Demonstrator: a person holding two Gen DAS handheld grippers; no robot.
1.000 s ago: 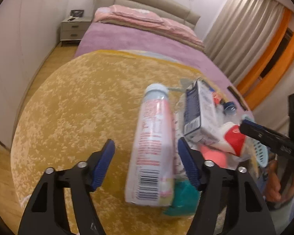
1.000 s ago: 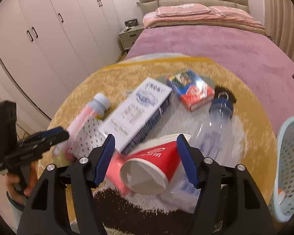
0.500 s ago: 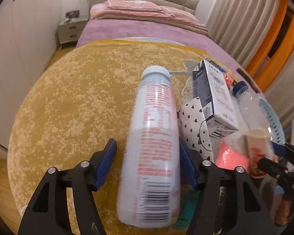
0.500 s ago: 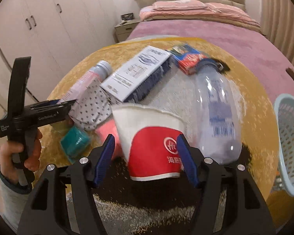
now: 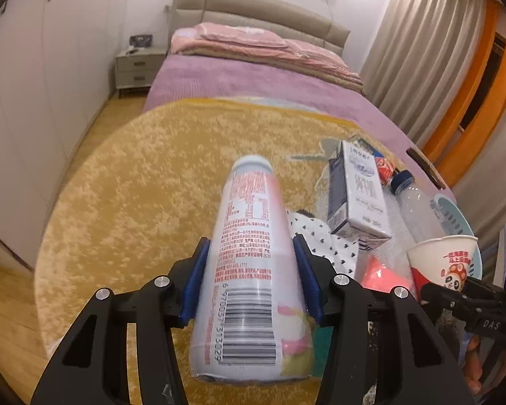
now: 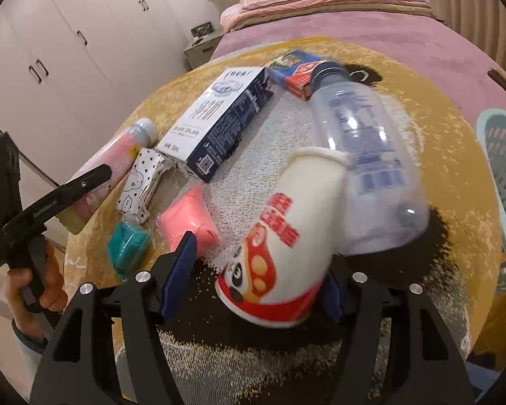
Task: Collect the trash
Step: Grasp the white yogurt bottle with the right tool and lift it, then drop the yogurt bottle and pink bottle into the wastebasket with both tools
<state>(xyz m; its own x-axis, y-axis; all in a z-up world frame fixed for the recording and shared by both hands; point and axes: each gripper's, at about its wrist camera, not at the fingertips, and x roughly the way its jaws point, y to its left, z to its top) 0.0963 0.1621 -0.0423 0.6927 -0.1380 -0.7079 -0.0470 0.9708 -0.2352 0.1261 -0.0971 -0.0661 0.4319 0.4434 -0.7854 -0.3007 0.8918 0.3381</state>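
My left gripper (image 5: 251,278) is shut on a pink and white drink bottle (image 5: 249,263), its cap pointing away from me over the yellow round rug (image 5: 135,182). My right gripper (image 6: 256,287) has a red and white paper cup (image 6: 283,239) lying between its fingers, mouth pointing away; the left pad stands clear of the cup. The cup also shows at the right in the left wrist view (image 5: 442,263). A pale blue basket (image 6: 502,168) stands at the right.
On the rug lie a blue and white milk carton (image 6: 219,118), a clear plastic bottle (image 6: 364,135), a red and blue box (image 6: 297,67), a spotted packet (image 6: 141,179), a pink packet (image 6: 189,219) and a teal packet (image 6: 128,246). A bed (image 5: 253,81) stands behind.
My left gripper has closed on the pink bottle and lifted it. The paper cup has turned over between my right fingers, its mouth now pointing away.
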